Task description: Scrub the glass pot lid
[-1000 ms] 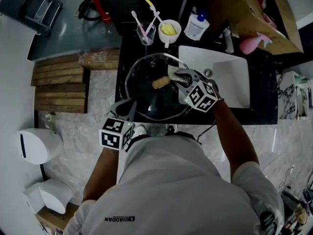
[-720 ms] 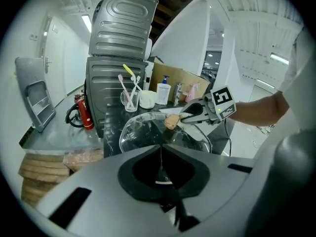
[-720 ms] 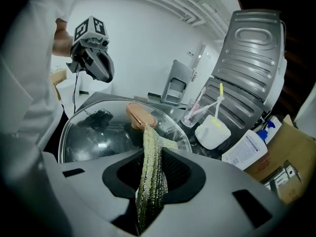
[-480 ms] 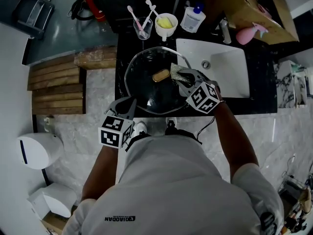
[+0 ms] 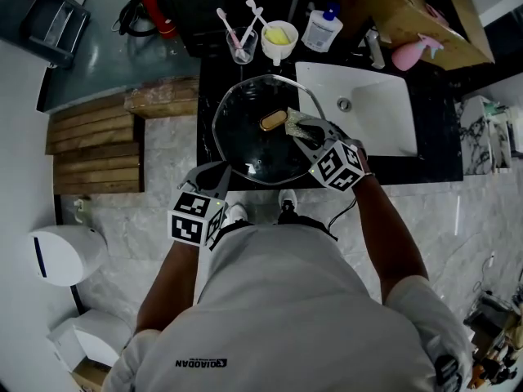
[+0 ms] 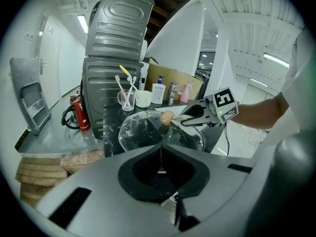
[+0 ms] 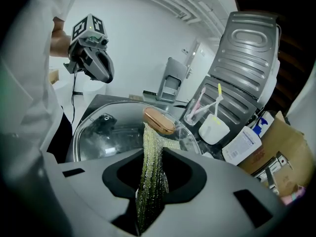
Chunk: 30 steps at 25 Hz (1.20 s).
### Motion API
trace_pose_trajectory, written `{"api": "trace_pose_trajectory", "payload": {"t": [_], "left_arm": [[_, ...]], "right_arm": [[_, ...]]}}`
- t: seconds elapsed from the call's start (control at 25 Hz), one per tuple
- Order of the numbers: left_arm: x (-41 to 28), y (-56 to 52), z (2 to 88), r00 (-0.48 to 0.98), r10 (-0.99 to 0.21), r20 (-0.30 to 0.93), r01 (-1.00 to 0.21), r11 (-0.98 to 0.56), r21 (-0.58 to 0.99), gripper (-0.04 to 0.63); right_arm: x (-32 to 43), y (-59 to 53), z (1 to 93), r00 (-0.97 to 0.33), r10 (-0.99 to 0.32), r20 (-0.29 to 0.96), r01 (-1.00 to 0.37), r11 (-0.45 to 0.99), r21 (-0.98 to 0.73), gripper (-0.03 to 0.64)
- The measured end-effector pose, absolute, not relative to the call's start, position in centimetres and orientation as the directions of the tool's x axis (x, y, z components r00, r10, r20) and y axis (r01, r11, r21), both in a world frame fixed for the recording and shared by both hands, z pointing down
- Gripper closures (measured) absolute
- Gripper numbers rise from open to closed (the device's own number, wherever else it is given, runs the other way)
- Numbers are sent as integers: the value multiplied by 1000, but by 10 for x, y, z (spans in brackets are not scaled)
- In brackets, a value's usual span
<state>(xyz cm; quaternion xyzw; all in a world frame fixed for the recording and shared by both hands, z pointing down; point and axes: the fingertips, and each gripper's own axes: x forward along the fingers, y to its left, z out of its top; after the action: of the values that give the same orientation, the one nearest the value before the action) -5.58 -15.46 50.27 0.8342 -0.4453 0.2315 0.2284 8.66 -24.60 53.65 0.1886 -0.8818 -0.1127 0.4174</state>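
Note:
The large glass pot lid (image 5: 249, 158) lies on the black counter, its tan knob (image 5: 273, 121) facing up. My left gripper (image 5: 219, 172) is shut on the lid's near-left rim, and the lid (image 6: 143, 127) stretches away from its jaws. My right gripper (image 5: 304, 133) is shut on a yellow-green scrub cloth (image 5: 297, 124). It presses the cloth on the glass just right of the knob. In the right gripper view the cloth (image 7: 152, 167) runs from the jaws up to the knob (image 7: 159, 121). The left gripper (image 7: 106, 75) shows at the upper left of that view.
Behind the lid stand a glass of toothbrushes (image 5: 243, 51), a white mug (image 5: 279, 39) and a white bottle (image 5: 321, 29). A white sink (image 5: 372, 121) lies right of the lid. Wooden boards (image 5: 98, 141) lie on the floor at the left.
The cloth in my right gripper has slid a little toward me beside the knob. The left gripper keeps its hold on the rim. The head view has shifted slightly.

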Motion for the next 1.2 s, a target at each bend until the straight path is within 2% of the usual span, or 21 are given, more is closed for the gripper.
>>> {"api": "trace_pose_trajectory", "payload": {"t": [0.32, 0.72, 0.92, 1.2], "left_arm": [[-61, -152, 501, 518, -629, 580, -834, -524, 176, 577], [-62, -149, 499, 560, -600, 571, -798, -577, 176, 577], [-65, -144, 501, 581, -581, 570, -779, -601, 180, 577], [-70, -135, 499, 604, -563, 563, -754, -632, 176, 577]], "right_arm": [[78, -230, 535, -554, -454, 697, -299, 891, 343, 520], [65, -214, 533, -454, -550, 701, -489, 812, 320, 517], [58, -202, 534, -453, -564, 690, -580, 774, 252, 508], [43, -182, 534, -478, -548, 686, -581, 783, 221, 501]]}}
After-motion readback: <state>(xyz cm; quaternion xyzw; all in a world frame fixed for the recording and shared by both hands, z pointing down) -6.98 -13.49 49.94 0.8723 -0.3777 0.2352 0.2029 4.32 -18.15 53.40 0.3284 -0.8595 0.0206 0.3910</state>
